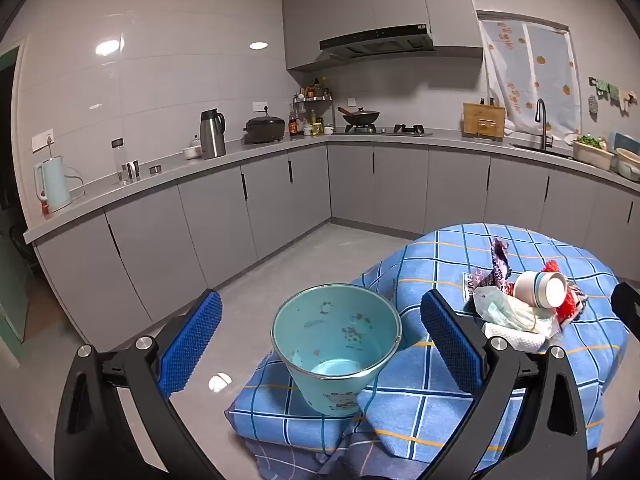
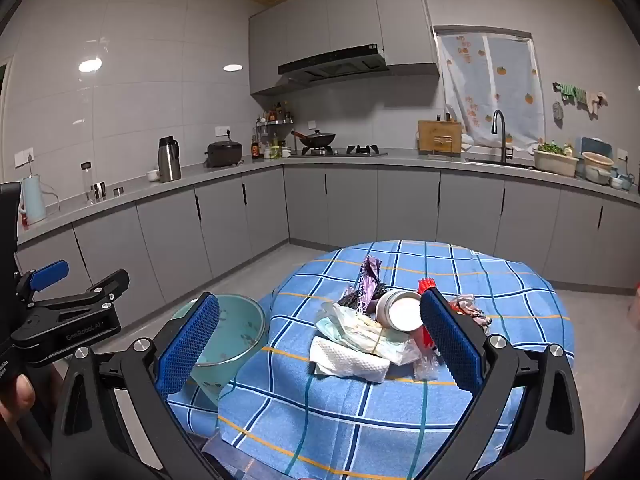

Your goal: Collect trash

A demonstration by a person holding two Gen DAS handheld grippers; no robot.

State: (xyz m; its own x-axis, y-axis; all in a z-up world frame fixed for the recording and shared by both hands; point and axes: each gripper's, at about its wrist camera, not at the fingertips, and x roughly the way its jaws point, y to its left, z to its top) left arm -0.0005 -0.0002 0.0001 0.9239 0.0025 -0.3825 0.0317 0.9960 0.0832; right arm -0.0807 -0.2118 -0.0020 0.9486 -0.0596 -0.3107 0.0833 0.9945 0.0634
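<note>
Both claws spread, empty: left gripper (image 1: 320,332), right gripper (image 2: 318,336). Risk: teal bucket (image 1: 336,344) tips off tablecloth fold; paper cup (image 2: 400,310) rolls when trash pile (image 2: 360,340) is grabbed.

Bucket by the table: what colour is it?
Light teal bucket with small cartoon prints; shows best in the left wrist view.

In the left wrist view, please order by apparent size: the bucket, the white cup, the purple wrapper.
1. Bucket, clearly largest, though it is also nearest the camera.
2 and 3. Cup and purple wrapper look alike in size; the wrapper is crumpled and partly hidden, so I cannot rank them.
</note>
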